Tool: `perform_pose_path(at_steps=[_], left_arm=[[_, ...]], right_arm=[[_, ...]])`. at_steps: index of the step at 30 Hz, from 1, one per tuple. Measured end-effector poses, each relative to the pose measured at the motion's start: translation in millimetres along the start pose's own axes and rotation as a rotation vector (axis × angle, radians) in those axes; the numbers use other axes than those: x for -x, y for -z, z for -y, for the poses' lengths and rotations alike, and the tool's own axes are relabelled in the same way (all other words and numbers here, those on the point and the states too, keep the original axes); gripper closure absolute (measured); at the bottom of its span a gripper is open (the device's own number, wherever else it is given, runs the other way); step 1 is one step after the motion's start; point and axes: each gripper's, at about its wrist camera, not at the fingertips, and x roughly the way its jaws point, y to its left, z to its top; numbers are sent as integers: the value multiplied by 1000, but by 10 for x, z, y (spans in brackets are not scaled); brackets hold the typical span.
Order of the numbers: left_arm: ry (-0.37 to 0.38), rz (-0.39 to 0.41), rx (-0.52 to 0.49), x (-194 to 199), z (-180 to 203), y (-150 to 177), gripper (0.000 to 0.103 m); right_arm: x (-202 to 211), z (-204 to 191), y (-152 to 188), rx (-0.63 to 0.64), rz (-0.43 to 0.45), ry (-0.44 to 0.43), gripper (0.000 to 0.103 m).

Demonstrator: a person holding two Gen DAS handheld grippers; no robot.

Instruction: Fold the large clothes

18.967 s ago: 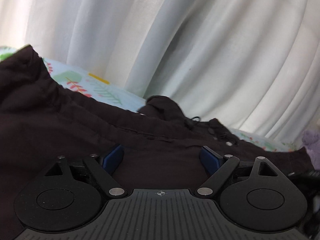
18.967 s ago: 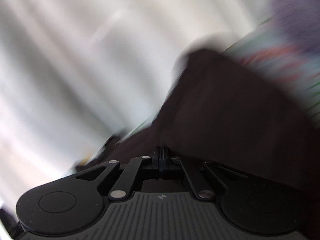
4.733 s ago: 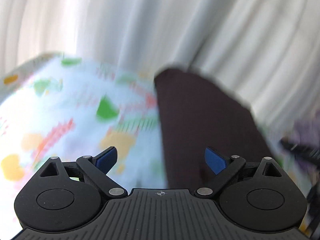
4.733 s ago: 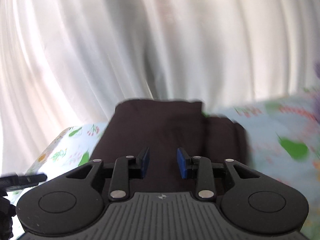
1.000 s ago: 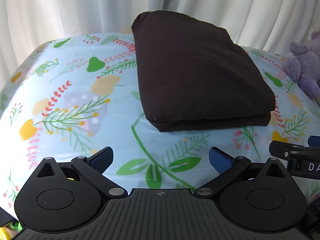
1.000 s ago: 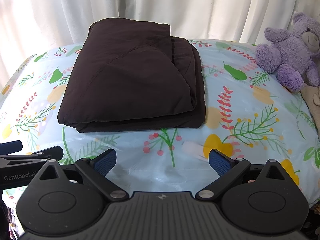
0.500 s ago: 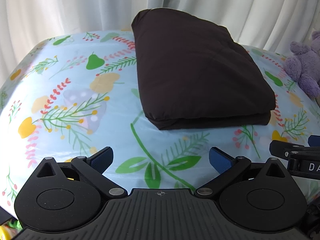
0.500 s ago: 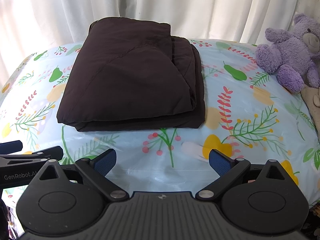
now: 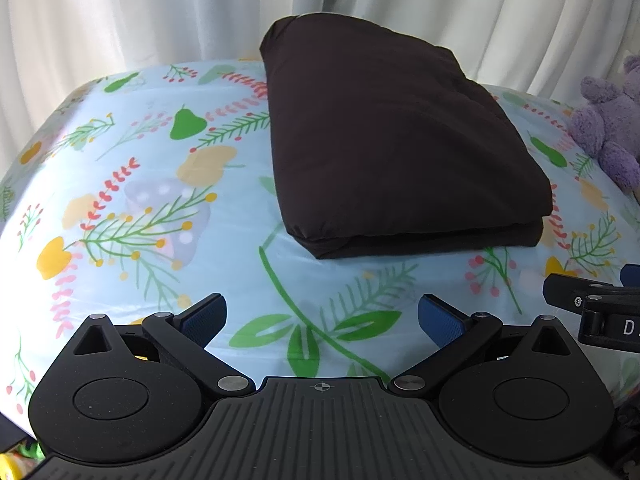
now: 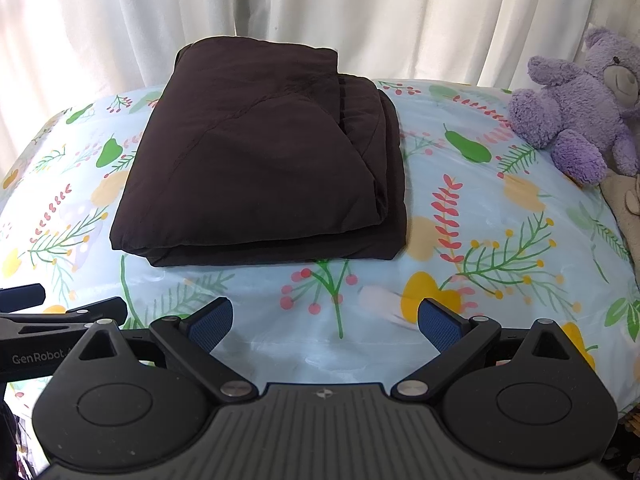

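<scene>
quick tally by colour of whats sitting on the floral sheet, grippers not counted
Dark brown: 1, the folded garment
Purple: 1, the teddy bear
Beige: 1, an object cut off at the right edge beside the bear, too little in view to identify
Total: 3 on the floral sheet

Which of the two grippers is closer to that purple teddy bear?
Right. The right gripper hangs open near the sheet's front edge, with the teddy bear ahead to its right; the left gripper sits further left, beyond it.
</scene>
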Motion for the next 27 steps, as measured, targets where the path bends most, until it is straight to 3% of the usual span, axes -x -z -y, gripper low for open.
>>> perform_pose_path(at_steps=[27], left_arm=[[10,-4,-7,-43,38,-36,0]], right_arm=[[-60,58,-38,7,-2,2,4]])
